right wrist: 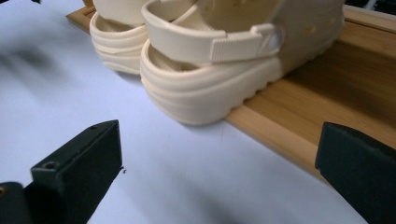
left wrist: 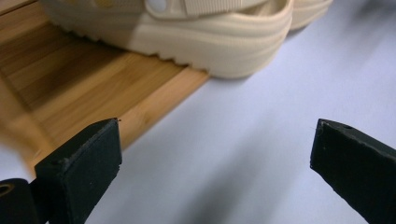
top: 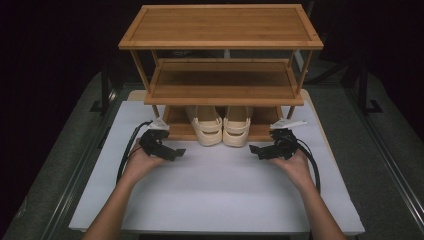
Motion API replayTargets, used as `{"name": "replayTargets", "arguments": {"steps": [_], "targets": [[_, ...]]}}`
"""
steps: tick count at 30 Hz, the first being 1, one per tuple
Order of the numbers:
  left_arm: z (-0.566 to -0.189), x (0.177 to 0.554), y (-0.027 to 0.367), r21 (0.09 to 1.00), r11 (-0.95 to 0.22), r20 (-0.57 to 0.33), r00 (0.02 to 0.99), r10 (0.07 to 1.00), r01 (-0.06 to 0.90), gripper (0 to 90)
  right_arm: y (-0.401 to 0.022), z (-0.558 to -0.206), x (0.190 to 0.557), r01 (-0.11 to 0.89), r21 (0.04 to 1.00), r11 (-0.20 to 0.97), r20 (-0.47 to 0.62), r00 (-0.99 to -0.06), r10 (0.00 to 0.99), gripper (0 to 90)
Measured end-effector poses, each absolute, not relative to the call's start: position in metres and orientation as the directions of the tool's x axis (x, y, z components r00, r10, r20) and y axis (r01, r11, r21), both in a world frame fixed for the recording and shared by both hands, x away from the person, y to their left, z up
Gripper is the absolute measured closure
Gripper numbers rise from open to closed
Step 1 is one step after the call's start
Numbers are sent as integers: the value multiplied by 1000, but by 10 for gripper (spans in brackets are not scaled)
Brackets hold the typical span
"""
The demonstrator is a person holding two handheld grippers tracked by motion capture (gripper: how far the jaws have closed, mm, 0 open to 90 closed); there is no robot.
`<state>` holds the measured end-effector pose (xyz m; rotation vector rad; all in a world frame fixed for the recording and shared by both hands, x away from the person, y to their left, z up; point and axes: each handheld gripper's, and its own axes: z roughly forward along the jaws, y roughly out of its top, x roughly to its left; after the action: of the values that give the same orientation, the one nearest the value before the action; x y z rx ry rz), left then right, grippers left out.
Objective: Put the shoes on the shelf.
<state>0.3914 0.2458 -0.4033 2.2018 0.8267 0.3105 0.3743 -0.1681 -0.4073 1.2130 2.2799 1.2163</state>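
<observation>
Two cream clog shoes stand side by side on the bottom shelf of a bamboo shoe rack (top: 220, 25), heels overhanging onto the white table. The left shoe (top: 205, 127) lies just right of my left gripper (top: 176, 152), which is open and holds nothing. In the left gripper view that shoe's (left wrist: 205, 42) sole sits past the open gripper (left wrist: 217, 154). The right shoe (top: 236, 127) lies left of my right gripper (top: 255, 150), also open. In the right gripper view this shoe (right wrist: 219, 65) shows its heel strap beyond the gripper (right wrist: 219, 163), the other shoe (right wrist: 116, 42) behind it.
The rack has three shelves; its middle shelf (top: 225, 82) and top are bare. Its bottom board (left wrist: 93, 79) edges the white tabletop (top: 215, 190). A dark floor surrounds the table.
</observation>
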Motion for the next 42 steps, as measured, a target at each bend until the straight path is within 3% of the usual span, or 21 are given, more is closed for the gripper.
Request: {"name": "replayTargets", "arguments": {"steps": [19, 42], "targets": [[-408, 324, 300, 714, -519, 11, 733, 680, 471, 16, -219, -406, 317, 554, 785, 276, 94, -548, 831, 5], [-445, 281, 344, 656, -536, 33, 689, 724, 532, 16, -260, -448, 273, 647, 690, 323, 39, -480, 876, 5]]}}
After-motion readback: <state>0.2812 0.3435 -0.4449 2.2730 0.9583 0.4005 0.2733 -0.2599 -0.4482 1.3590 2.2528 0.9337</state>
